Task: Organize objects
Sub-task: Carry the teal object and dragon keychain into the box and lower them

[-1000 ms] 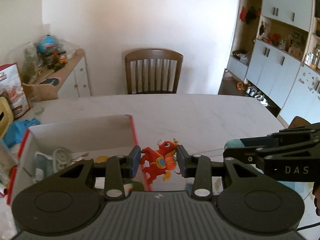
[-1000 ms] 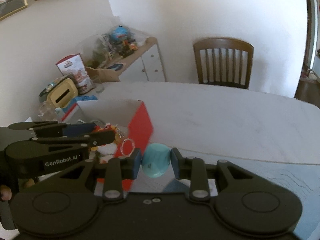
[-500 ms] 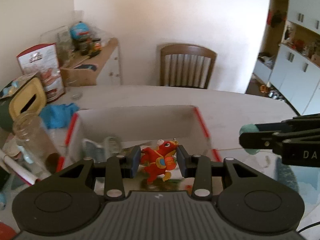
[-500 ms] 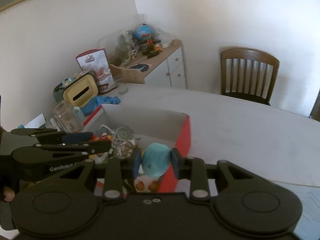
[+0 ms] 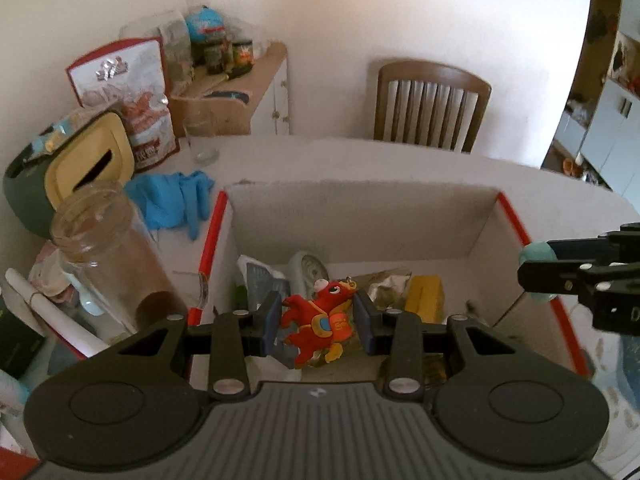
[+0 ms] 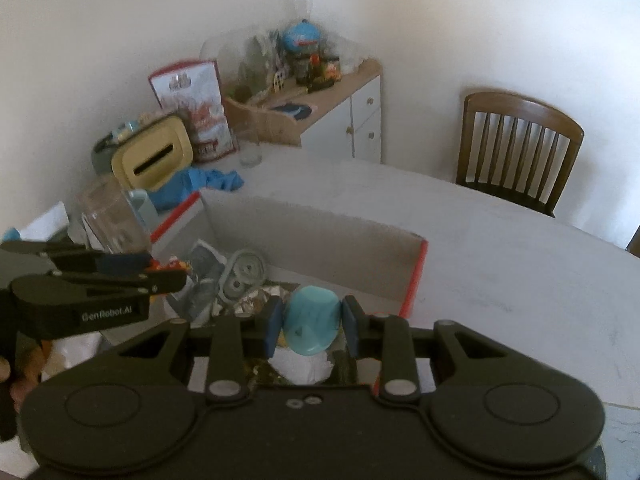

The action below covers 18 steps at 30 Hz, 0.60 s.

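Left gripper: jaws clamped on a red dragon figure, one pad against each flank. The figure hangs clear in the grip, over the near half of the cardboard box, above the litter on the box floor.

Right gripper: jaws clamped on a turquoise cup-shaped object, which fills the gap between the pads. It is likewise held over the box, near the box's right-hand red-edged wall as the right wrist view shows it. In the left wrist view the right gripper appears side-on at that same red-trimmed wall, the turquoise object showing at its tip.

Box contents, noted from the left wrist view: a grey round-faced item toward the far wall, a crumpled foil wrapper beside it, a yellow block to the right of the wrapper, and a packet at the left side. Further items under the grippers are hidden.

Outside the box, to its left: a glass jar just beside the left wall, a blue cloth near the far left corner, and a yellow-lidded container beyond the jar. A drinking glass and a red-and-white bag stand further back.

Beyond the box's far wall, across the table, stands a wooden chair.
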Each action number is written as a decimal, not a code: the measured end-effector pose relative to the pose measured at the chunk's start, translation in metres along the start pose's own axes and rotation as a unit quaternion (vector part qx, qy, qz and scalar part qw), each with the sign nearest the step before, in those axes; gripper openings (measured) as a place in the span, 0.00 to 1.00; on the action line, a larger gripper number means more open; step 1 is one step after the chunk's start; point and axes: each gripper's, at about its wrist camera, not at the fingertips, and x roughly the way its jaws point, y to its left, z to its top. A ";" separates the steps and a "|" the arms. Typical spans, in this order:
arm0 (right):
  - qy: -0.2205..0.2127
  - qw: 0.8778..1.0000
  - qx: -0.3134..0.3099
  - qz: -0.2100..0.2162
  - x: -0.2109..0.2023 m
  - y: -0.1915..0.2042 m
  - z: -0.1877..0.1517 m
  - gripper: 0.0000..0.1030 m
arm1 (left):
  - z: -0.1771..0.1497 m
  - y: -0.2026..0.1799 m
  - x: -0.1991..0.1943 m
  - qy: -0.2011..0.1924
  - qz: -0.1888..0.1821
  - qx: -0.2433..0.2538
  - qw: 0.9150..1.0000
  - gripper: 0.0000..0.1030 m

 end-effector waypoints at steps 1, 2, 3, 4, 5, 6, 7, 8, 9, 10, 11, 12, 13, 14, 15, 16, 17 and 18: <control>0.005 1.000 -0.004 -0.001 0.005 0.002 -0.001 0.29 | -0.001 0.000 0.005 0.006 -0.001 0.002 1.000 0.37; 0.011 1.000 -0.006 -0.002 0.010 0.004 -0.002 0.29 | -0.002 0.000 0.010 0.014 -0.004 0.005 1.000 0.37; 0.018 1.000 -0.009 -0.003 0.016 0.006 -0.004 0.29 | -0.003 -0.001 0.015 0.020 -0.005 0.006 1.000 0.37; 0.022 1.000 -0.012 -0.004 0.020 0.008 -0.006 0.29 | -0.004 -0.001 0.020 0.024 -0.003 0.010 1.000 0.37; 0.027 0.999 -0.016 -0.006 0.025 0.010 -0.008 0.29 | -0.005 -0.003 0.025 0.028 -0.002 0.015 0.999 0.37; 0.031 0.999 -0.019 -0.009 0.029 0.011 -0.010 0.29 | -0.006 -0.003 0.029 0.031 0.000 0.016 0.999 0.37; 0.036 0.999 -0.020 -0.010 0.033 0.012 -0.011 0.29 | -0.007 -0.003 0.032 0.036 0.000 0.015 0.999 0.37; 0.041 0.999 -0.020 -0.009 0.037 0.013 -0.013 0.29 | -0.007 -0.002 0.036 0.041 -0.002 0.015 0.999 0.37; 0.045 0.999 -0.021 -0.008 0.040 0.014 -0.014 0.29 | -0.008 -0.002 0.040 0.046 -0.003 0.015 0.999 0.37; 0.049 0.998 -0.024 -0.009 0.043 0.015 -0.016 0.29 | -0.009 -0.003 0.042 0.051 -0.003 0.017 0.999 0.37; 0.052 0.998 -0.027 -0.010 0.045 0.016 -0.017 0.29 | -0.011 -0.004 0.044 0.055 -0.005 0.020 0.998 0.37; 0.055 0.998 -0.030 -0.010 0.047 0.017 -0.018 0.29 | -0.012 -0.004 0.046 0.059 -0.008 0.023 0.998 0.37; 0.059 0.998 -0.032 -0.010 0.048 0.018 -0.020 0.29 | -0.013 -0.004 0.047 0.062 -0.010 0.023 0.998 0.37; 0.062 0.997 -0.033 -0.010 0.050 0.018 -0.021 0.29 | -0.014 -0.005 0.048 0.065 -0.012 0.023 0.998 0.37; 0.064 0.997 -0.035 -0.010 0.051 0.019 -0.022 0.29 | -0.015 -0.005 0.049 0.067 -0.015 0.023 0.997 0.37; 0.066 0.997 -0.036 -0.011 0.052 0.019 -0.023 0.30 | -0.016 -0.005 0.050 0.070 -0.016 0.022 0.997 0.37; 0.068 0.997 -0.036 -0.012 0.053 0.020 -0.023 0.30 | -0.017 -0.005 0.052 0.072 -0.017 0.021 0.997 0.37; 0.070 0.997 -0.035 -0.012 0.054 0.020 -0.024 0.30 | -0.018 -0.005 0.053 0.075 -0.018 0.021 0.997 0.37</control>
